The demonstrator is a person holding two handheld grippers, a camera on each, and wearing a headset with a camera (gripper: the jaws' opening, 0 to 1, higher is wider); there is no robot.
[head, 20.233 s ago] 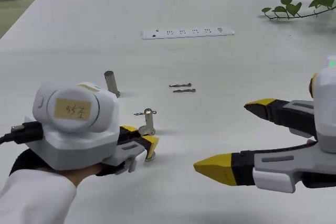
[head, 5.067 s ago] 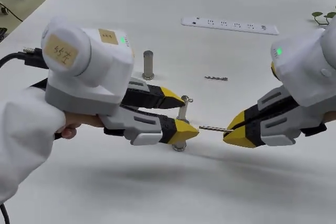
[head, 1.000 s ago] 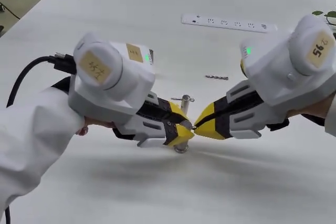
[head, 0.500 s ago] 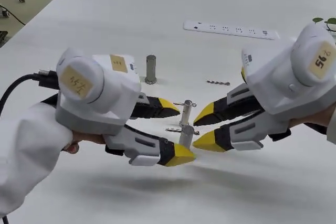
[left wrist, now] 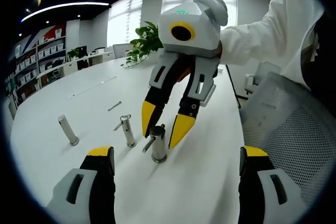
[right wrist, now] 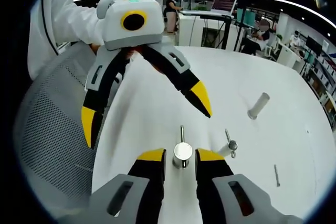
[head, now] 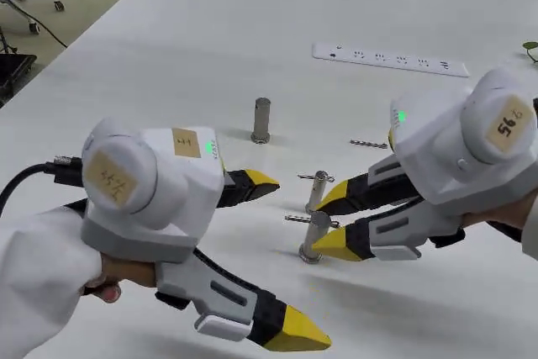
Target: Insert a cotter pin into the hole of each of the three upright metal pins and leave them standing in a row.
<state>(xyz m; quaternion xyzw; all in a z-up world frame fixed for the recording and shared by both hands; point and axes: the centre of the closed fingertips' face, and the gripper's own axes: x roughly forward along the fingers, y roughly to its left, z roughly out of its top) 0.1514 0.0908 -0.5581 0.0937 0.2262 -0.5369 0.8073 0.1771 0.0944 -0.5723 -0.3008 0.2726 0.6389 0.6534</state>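
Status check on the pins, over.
Left claw open, clear of pins. Right claw open, straddling near pin. It and middle pin cottered; far pin bare, spare cotter on table. Nothing in the way.

The white bench (head: 168,56) supports three upright metal pins. The nearest pin (head: 316,224) and the middle pin (head: 316,189) each have a cotter pin through the top. The bare pin (head: 261,119) stands at 11 o'clock from the middle pin. A loose cotter pin (head: 368,144) lies at 1 o'clock, and a power strip (head: 391,60) lies farther along the same bearing.
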